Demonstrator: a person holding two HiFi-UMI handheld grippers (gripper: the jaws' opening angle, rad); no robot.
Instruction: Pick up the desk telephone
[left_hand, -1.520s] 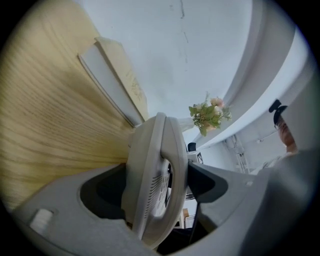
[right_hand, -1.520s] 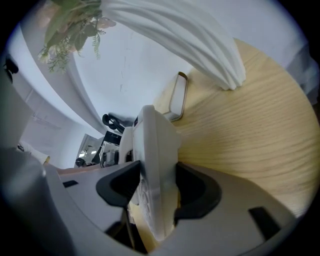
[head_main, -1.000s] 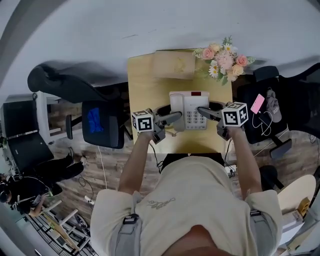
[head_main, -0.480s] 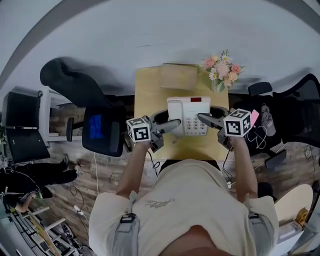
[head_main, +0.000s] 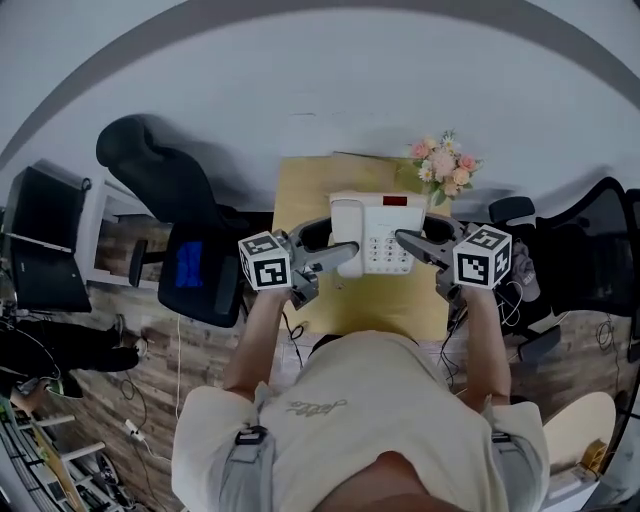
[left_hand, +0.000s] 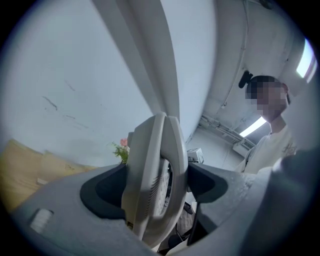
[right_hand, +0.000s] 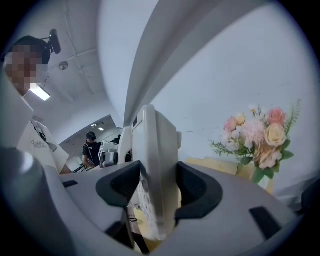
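The white desk telephone (head_main: 375, 232) with a grey keypad and a red display hangs above the yellow desk (head_main: 300, 205), held from both sides. My left gripper (head_main: 343, 254) is shut on its left edge and my right gripper (head_main: 408, 241) is shut on its right edge. In the left gripper view the telephone (left_hand: 155, 170) stands edge-on, pinched between the dark pads of the left gripper (left_hand: 156, 184). The right gripper view shows the telephone (right_hand: 156, 160) in the same edge-on way, clamped in the right gripper (right_hand: 158, 189). The handset rests on the left of the base.
A vase of pink and white flowers (head_main: 443, 167) stands at the desk's back right corner, close to the telephone. Black office chairs sit at the left (head_main: 160, 180) and right (head_main: 590, 240). A grey wall runs behind the desk. Cables lie on the wooden floor.
Both grippers have risen with the telephone clamped between them. The desk and floor now look smaller and farther below, and the telephone covers the desk's back part.
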